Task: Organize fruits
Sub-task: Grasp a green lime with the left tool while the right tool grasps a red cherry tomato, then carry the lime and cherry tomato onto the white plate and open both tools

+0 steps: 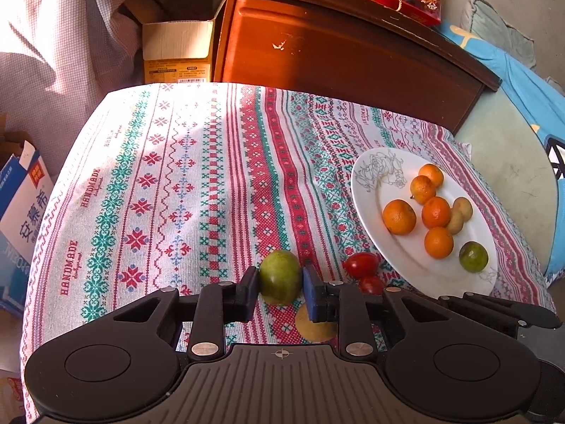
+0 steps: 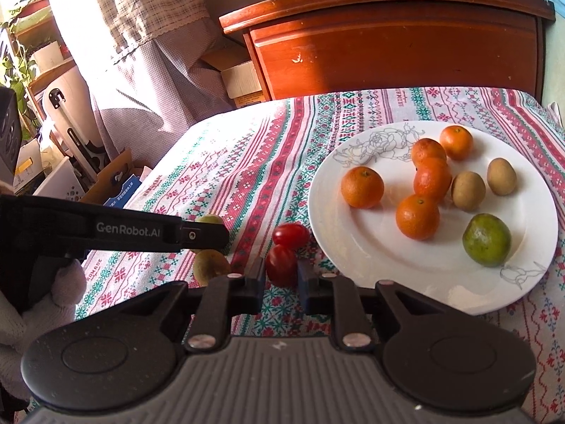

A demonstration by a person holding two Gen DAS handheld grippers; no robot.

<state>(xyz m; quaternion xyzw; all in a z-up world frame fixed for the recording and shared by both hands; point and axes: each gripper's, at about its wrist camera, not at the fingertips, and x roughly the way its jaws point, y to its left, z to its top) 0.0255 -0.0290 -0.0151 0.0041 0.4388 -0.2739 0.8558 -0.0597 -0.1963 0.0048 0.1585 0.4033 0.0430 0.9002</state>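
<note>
**Both grippers clamped on fruit**

Patterned tablecloth (image 1: 176, 176) under white plate (image 2: 353, 247) holding oranges, near right edge. Left gripper (image 1: 280, 279) closed on green fruit (image 1: 280, 275) beside plate. Right gripper (image 2: 280, 277) pinching cherry tomato (image 2: 280, 265) just left of plate.

Both wrist cameras sit low and close over the patterned tablecloth (image 1: 183, 183), angled down and forward toward the wooden cabinet (image 2: 388, 56). They share the white plate (image 1: 367, 190) of fruit — right of frame in each — and the red tomatoes (image 2: 290, 235) at lower centre.
</note>
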